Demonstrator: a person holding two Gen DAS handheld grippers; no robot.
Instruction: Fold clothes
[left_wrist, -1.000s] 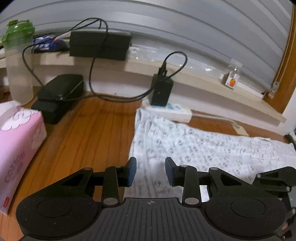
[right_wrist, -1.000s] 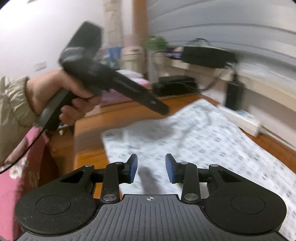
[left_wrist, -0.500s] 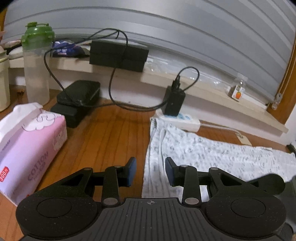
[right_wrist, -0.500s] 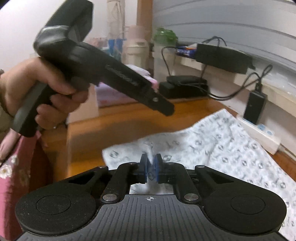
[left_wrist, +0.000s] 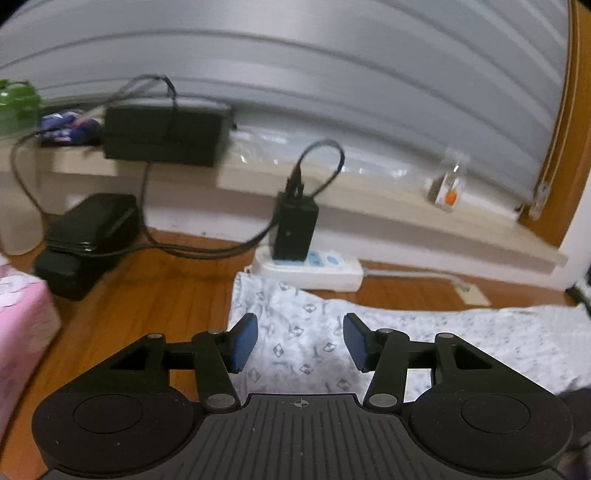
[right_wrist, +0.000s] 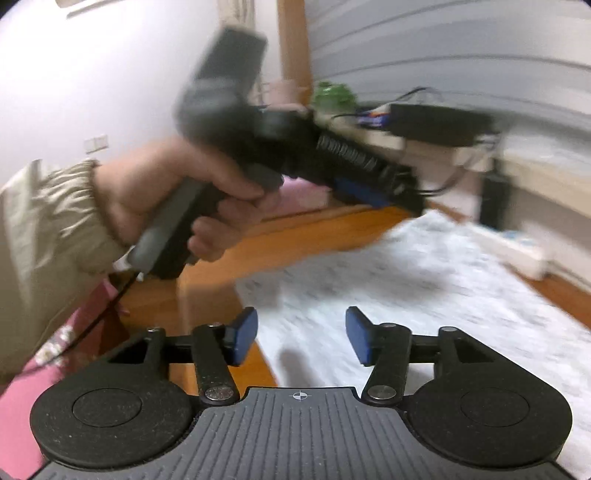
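Left-wrist view: garment (left_wrist: 424, 339) is laid flat on tabletop (left_wrist: 147, 295), seemingly unfolded; left tongs (left_wrist: 300, 341) and right tongs (right_wrist: 301, 334) are opening, nothing gripped.

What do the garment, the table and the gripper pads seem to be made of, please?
Garment: thin white woven fabric, probably cotton, matte, small grey print, soft wrinkles. Table: wood or wood veneer, orange-brown, visible grain lines, slight sheen. Left gripper pads: blue, matte, probably rubber or foam.
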